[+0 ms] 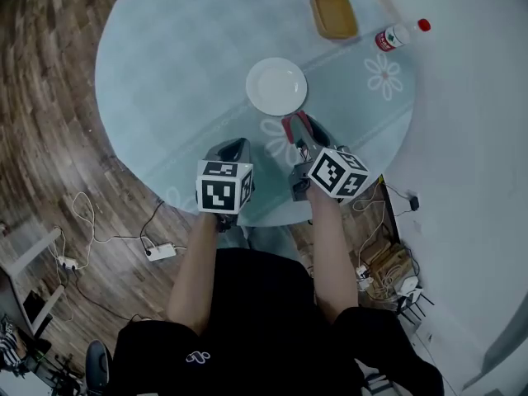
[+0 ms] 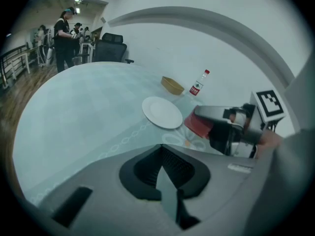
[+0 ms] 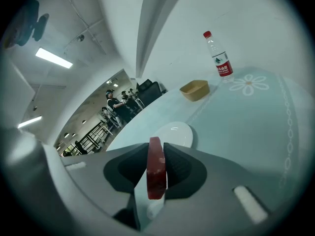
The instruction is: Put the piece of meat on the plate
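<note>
My right gripper (image 1: 297, 130) is shut on a flat red piece of meat (image 1: 289, 128), held on edge just above the table's near side. In the right gripper view the meat (image 3: 156, 167) stands upright between the jaws, and the white plate (image 3: 173, 133) lies just beyond it. The empty plate (image 1: 276, 87) sits mid-table, a little ahead of both grippers. My left gripper (image 1: 231, 148) hovers beside the right one, shut and holding nothing. The left gripper view shows its closed jaws in the foreground, the plate (image 2: 162, 112) ahead, and the meat (image 2: 198, 126) in the right gripper to the right.
A tan tray (image 1: 334, 13) and a red-capped water bottle (image 1: 402, 35) stand at the far side of the round, light-blue table (image 1: 165, 73). Cables and a power strip (image 1: 161, 252) lie on the wooden floor. People (image 2: 64, 33) and an office chair (image 2: 110, 48) are far behind.
</note>
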